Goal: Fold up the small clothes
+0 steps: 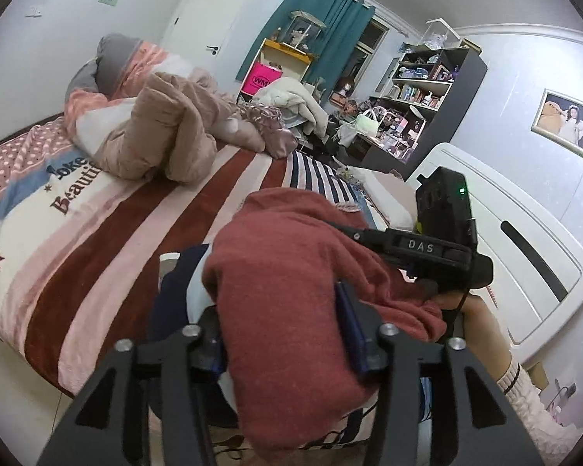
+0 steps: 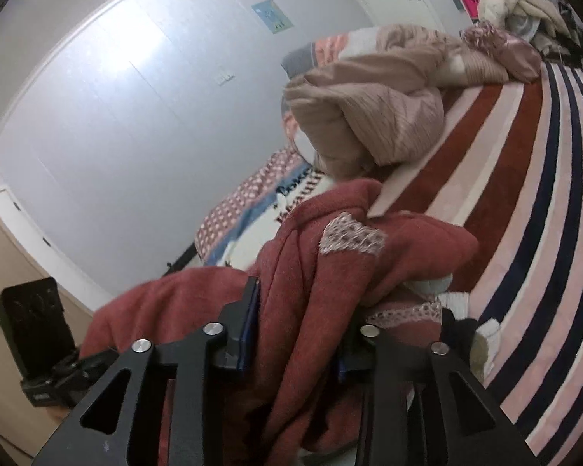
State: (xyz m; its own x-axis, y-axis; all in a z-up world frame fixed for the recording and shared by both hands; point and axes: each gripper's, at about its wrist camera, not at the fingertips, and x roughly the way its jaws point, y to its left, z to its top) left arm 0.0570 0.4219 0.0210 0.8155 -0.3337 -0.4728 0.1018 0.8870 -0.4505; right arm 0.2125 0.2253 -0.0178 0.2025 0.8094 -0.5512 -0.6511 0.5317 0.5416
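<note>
A small red knit garment (image 1: pixel 291 291) with pale lace trim hangs bunched between both grippers above the striped bed. My left gripper (image 1: pixel 287 334) is shut on one part of it; the cloth spills over the fingers. In the right wrist view my right gripper (image 2: pixel 295 334) is shut on another part of the same garment (image 2: pixel 330 272), whose lace patch (image 2: pixel 349 239) shows above. The right gripper's black body (image 1: pixel 439 233) also shows in the left wrist view, at the garment's right. A dark navy and white cloth (image 1: pixel 178 299) lies under the garment.
The bed has a red, pink and navy striped cover (image 1: pixel 109 256). A heap of beige bedding (image 1: pixel 167 132) and pillows lies at its far end. A white headboard (image 1: pixel 524 240) is to the right. A cluttered desk and shelves (image 1: pixel 419 93) stand beyond the bed.
</note>
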